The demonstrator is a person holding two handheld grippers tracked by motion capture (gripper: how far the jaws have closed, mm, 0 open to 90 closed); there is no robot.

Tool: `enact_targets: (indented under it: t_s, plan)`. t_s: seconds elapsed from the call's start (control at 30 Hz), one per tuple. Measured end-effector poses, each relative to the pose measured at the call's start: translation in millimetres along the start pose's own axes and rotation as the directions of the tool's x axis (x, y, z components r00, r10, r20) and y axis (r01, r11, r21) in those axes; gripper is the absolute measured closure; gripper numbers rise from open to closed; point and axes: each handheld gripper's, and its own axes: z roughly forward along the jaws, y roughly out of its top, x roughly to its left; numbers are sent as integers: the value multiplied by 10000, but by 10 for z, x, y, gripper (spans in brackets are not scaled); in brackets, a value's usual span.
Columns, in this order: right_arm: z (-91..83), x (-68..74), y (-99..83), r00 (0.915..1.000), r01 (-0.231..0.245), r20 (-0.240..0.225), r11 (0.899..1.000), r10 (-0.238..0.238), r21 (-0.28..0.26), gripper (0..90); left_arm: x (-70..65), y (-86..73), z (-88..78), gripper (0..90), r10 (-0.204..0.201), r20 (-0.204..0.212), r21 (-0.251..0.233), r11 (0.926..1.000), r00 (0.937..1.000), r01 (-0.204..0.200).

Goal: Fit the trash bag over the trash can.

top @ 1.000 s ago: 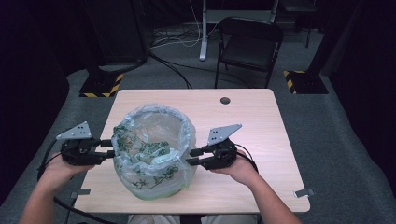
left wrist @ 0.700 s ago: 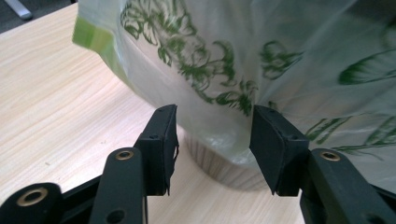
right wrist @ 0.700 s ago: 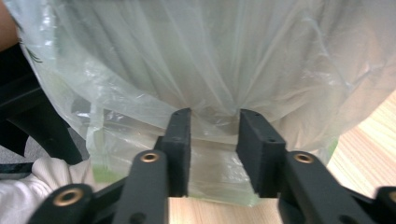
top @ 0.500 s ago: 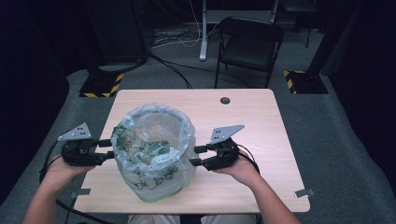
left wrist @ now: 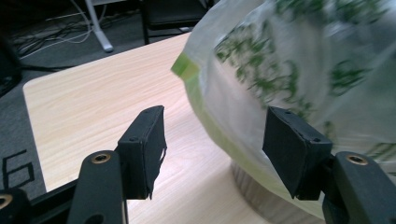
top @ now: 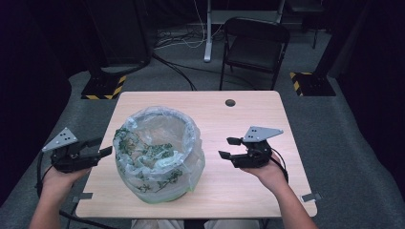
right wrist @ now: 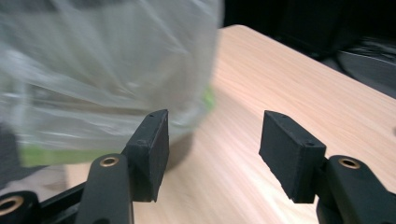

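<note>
On the table (top: 267, 119), a green-patterned bag (top: 157, 152) bears no legible writing.

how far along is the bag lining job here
Looks mostly done: the plastic bag sits in the bin, its rim folded over the top edge. Nothing is in hand: the left gripper and right gripper are both open, apart from the bag. Any remaining step isn't evident.

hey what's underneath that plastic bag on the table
The plastic bag is draped over a round container; a strip of its grey base shows in the left gripper view. The rest is covered.
</note>
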Motion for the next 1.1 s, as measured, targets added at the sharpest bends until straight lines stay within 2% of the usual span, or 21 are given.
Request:
enact_targets:
  t_s: [0.1,0.23,0.37,0.5,0.73,0.83,0.97,1.1]
  plan:
    - [-41,-50,-98,9971,-71,757,10000,68,39,408,-17,-90,58,379,-126,-234,-123,9998,9996,123]
    - [-81,-102,-250,9867,-52,1622,9999,25,162,407,-28,-221,138,375,-490,-390,-321,9983,9980,477]
    - [-120,-175,-410,9710,-87,2391,9993,-2,363,400,-22,-319,189,363,-748,-585,-343,9967,9955,729]
    - [-175,-264,-563,9510,-229,3091,9980,34,594,396,-35,-401,222,360,-813,-714,-301,9964,9941,794]
    - [-239,-382,-815,9401,-992,3324,9936,755,548,384,-44,-562,319,360,-1069,-836,-296,9941,9908,1047]
    - [-250,-419,-916,9362,-1367,3305,9902,1193,297,377,-36,-652,354,359,-1176,-798,-355,9927,9899,1150]
    - [-232,-470,-1048,9293,-1964,3169,9805,1899,-116,368,-21,-756,396,355,-1327,-800,-375,9908,9879,1301]
    - [-191,-491,-1183,9205,-2136,3354,9769,2006,19,363,-4,-846,433,350,-1441,-829,-333,9893,9861,1418]
